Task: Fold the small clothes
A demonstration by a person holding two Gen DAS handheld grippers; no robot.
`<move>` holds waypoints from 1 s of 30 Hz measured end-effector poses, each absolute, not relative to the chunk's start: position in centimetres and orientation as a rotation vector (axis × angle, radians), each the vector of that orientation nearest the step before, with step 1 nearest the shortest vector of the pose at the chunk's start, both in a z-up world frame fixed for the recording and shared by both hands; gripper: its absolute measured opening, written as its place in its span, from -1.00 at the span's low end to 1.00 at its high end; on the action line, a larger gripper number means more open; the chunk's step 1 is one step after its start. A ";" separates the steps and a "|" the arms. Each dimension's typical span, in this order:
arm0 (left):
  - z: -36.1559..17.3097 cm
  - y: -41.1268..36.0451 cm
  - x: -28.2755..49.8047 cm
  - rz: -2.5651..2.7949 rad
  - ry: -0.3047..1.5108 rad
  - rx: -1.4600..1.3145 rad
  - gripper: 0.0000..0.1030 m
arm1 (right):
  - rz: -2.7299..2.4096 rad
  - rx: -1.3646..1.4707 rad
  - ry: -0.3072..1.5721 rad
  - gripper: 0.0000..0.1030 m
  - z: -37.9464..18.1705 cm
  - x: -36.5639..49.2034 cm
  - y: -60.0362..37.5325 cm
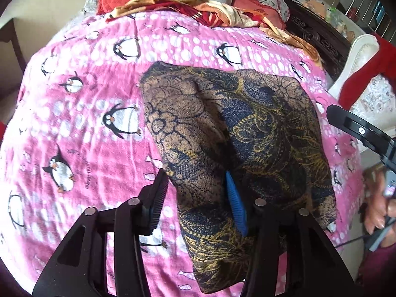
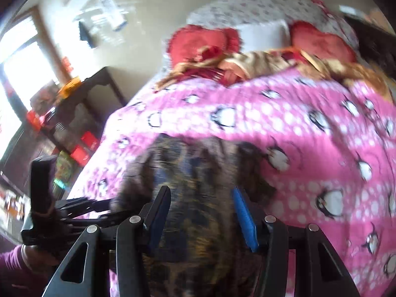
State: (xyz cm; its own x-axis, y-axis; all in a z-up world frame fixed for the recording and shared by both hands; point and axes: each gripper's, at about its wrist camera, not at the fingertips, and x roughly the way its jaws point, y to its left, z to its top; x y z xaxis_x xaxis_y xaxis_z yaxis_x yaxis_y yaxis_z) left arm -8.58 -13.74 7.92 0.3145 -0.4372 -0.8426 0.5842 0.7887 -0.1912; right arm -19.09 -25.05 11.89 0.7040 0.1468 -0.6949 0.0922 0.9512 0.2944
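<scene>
Now we are holding both tongs over a bed with a pink penguin blanket [image 1: 99, 94], where a small brown and navy floral garment [image 1: 210, 128] is lying folded over itself, still lumpy. The left tongs [image 1: 195, 198] are standing parted, released, pads astride the near edge without pinching it. The right tongs [image 2: 200, 212] are likewise parted above the same cloth, though that view is blurring. We judge that the loose top layer could be sliding or springing open, since soft fleece underneath is giving little support.
</scene>
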 end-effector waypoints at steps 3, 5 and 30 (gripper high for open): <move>8.6 -13.2 -9.0 -0.625 0.992 0.163 0.22 | 0.067 0.245 0.821 -0.02 11.1 -18.5 -23.1; 8.9 -13.1 -9.0 -0.608 0.973 0.167 0.23 | 0.065 0.221 0.874 -0.02 9.2 -18.5 -22.5; 12.2 -12.3 -12.0 -0.475 0.822 0.190 0.23 | -0.197 0.146 0.785 0.60 12.0 -21.3 -20.3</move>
